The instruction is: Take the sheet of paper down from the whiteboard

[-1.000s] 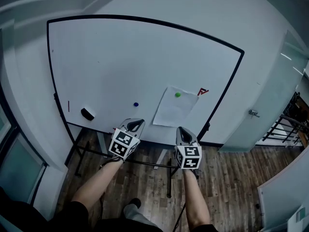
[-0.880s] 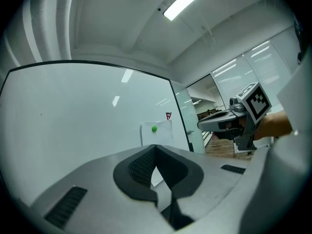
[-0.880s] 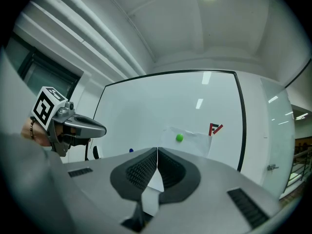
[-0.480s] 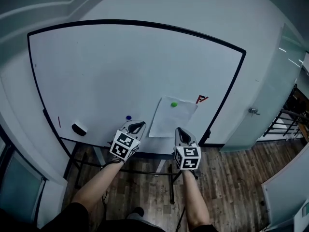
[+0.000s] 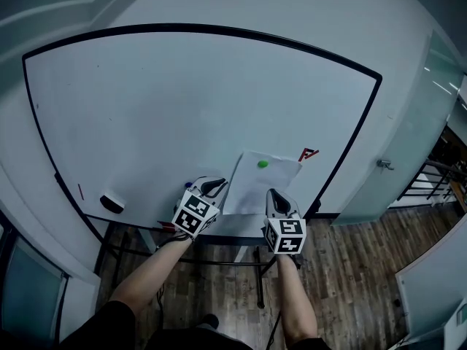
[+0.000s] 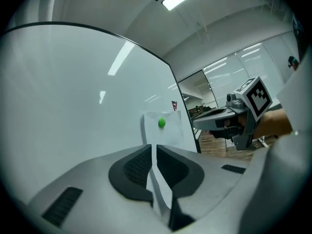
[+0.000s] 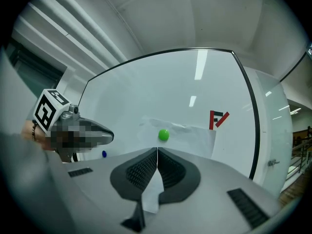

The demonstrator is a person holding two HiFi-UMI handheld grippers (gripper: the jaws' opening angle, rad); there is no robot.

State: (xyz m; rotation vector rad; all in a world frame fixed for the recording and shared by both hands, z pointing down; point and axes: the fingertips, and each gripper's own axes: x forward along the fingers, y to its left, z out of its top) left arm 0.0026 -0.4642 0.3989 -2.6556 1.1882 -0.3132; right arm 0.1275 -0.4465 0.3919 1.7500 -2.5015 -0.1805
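Observation:
A white sheet of paper (image 5: pixel 252 189) hangs on the whiteboard (image 5: pixel 168 108), low and right of centre, pinned near its top edge by a green magnet (image 5: pixel 263 164). My left gripper (image 5: pixel 214 188) is shut and empty, its tip just left of the sheet's lower left part. My right gripper (image 5: pixel 274 195) is shut and empty in front of the sheet's lower right corner. In the left gripper view the sheet (image 6: pixel 171 133) and the magnet (image 6: pixel 161 123) show beyond the shut left gripper (image 6: pixel 152 146). From the right gripper (image 7: pixel 157 150), the sheet (image 7: pixel 195 135) lies straight ahead.
A red logo (image 5: pixel 308 154) is stuck right of the sheet. A black eraser (image 5: pixel 112 203) and a short red mark (image 5: pixel 80 192) sit at the board's lower left. A blue magnet (image 7: pixel 104 154) lies left of the sheet. A door (image 5: pixel 394 159) stands to the right.
Both grippers have moved closer to the whiteboard and the sheet. The board fills more of the head view, and the left gripper's tip now stands over the blue magnet.

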